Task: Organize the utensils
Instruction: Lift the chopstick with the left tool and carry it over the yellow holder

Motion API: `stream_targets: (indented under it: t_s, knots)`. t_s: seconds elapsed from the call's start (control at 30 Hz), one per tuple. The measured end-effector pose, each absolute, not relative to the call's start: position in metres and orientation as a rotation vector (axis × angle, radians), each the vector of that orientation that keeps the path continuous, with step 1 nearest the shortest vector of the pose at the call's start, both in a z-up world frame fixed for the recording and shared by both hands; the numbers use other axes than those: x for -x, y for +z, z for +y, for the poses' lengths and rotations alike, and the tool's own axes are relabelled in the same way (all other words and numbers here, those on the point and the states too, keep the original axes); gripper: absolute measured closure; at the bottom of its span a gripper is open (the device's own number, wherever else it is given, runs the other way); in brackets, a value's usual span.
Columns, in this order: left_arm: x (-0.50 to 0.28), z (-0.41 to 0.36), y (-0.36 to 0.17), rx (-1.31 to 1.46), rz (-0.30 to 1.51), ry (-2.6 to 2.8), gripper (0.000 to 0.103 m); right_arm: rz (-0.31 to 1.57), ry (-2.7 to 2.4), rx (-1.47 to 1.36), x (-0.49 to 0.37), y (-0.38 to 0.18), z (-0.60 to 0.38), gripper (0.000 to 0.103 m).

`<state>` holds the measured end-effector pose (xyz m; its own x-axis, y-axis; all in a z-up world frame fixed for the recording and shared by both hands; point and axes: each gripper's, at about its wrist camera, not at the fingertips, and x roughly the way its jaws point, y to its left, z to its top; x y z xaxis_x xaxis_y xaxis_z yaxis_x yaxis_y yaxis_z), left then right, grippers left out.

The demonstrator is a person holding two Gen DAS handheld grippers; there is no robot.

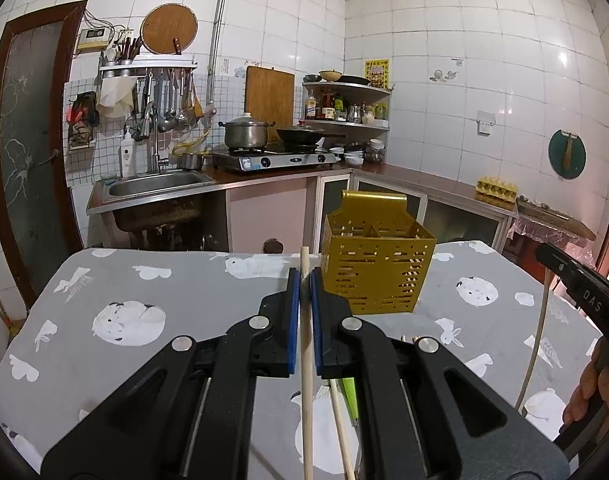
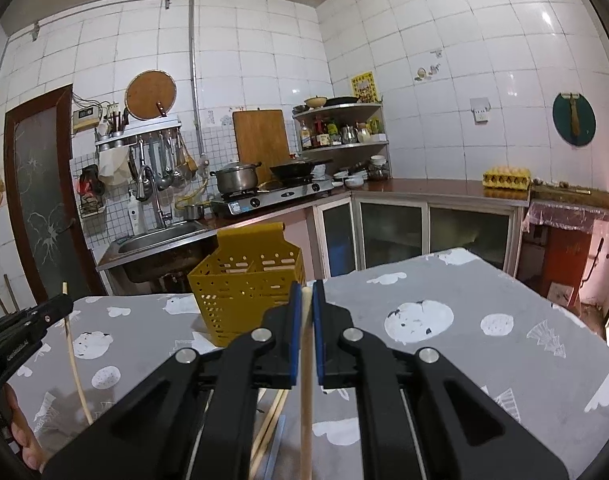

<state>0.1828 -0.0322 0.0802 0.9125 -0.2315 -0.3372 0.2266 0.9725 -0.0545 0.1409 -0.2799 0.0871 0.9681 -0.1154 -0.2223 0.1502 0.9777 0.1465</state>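
Left wrist view: my left gripper [image 1: 305, 276] is clamped on a wooden chopstick [image 1: 306, 360]; the yellow utensil holder [image 1: 378, 268] stands just beyond on the grey tablecloth [image 1: 144, 292]. Right wrist view: my right gripper [image 2: 307, 294] is clamped on a second chopstick [image 2: 306, 380]; the holder sits ahead to its left.

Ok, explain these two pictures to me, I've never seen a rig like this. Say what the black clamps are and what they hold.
The black clamps are hand-held two-finger grippers, one per hand of a person, each with a camera looking along its fingers. One picture is from the left gripper, the other from the right gripper. Each is shut on a wooden chopstick: the left one, the right one. Ahead, on a table with a grey patterned cloth, stands a yellow perforated utensil holder. More chopsticks and something green lie beneath the left gripper.
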Motion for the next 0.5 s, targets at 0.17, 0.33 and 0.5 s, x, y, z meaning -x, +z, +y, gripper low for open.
stream_targets:
  t_s: [0.17, 0.33, 0.5]
  knots:
    - [-0.189, -0.033, 0.093, 0.030, 0.322, -0.258, 0.099, 0.171, -0.137, -0.155, -0.146, 0.106, -0.282, 0.097]
    - [-0.204, -0.038, 0.109, 0.044, 0.289, -0.268, 0.099, 0.123, -0.142, -0.161, -0.157, 0.126, -0.287, 0.097]
    - [-0.221, -0.045, 0.131, 0.061, 0.250, -0.288, 0.099, 0.083, -0.154, -0.161, -0.183, 0.146, -0.290, 0.097]
